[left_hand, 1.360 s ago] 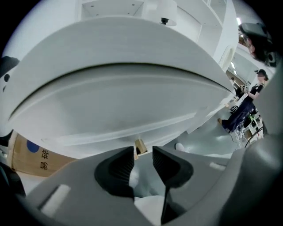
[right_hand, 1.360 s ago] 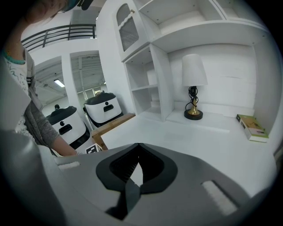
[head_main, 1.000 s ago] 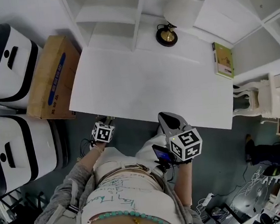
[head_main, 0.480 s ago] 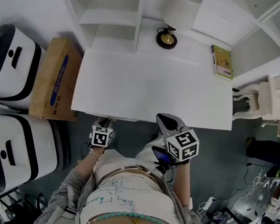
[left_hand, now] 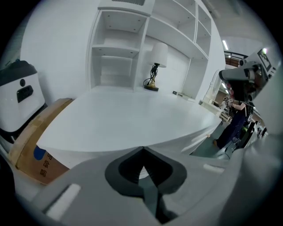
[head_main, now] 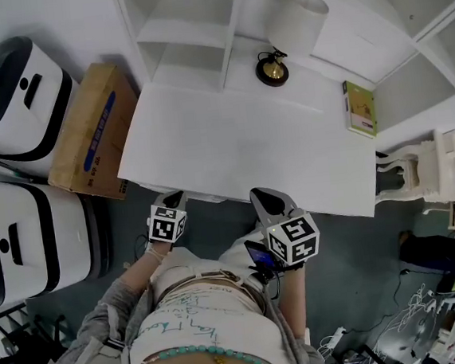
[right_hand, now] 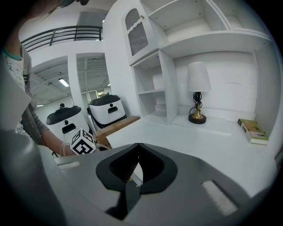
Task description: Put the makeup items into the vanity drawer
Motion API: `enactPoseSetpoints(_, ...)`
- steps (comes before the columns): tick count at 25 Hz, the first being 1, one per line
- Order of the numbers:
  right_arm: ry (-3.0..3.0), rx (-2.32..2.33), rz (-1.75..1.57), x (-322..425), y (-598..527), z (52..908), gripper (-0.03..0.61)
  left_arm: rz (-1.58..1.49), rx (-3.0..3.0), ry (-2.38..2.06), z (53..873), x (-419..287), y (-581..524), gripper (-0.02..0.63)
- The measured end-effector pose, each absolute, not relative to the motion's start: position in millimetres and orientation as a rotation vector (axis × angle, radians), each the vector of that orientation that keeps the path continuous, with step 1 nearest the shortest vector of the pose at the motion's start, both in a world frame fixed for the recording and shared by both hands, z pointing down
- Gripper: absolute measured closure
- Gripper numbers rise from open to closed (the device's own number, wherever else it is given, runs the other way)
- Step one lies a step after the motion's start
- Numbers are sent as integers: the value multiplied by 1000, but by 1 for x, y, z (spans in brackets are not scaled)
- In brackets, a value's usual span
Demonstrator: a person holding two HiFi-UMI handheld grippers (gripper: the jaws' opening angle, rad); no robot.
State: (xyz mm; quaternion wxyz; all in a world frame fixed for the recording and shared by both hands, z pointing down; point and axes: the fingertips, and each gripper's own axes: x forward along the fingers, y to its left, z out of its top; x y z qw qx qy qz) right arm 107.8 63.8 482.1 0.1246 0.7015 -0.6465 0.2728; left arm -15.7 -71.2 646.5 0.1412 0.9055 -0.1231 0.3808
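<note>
Two closed: left hand-held gripper (left_hand: 142, 151), right hand-held gripper (right_hand: 138, 147); one lamp (head_main: 293, 17).

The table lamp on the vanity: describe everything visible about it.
The table lamp has a white tapered shade, a thin dark stem and a round gold-coloured base with a dark rim. It stands upright at the back of the white vanity top, beside the open shelves, touching nothing else.

a: what fills the bottom of the frame?
b: the left gripper (left_hand: 142, 151), its jaws pressed together.
a: and past it?
b: a white tabletop (left_hand: 132, 119) across the middle, a lamp (left_hand: 155, 66) at upper centre, a cardboard box (left_hand: 33, 148) lower left.
</note>
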Motion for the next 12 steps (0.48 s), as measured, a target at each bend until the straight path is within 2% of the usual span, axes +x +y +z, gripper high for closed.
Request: enactPoseSetpoints(12,-1920,2032,766,93,52,475,549,969,2685,-299,603,8,-55,612)
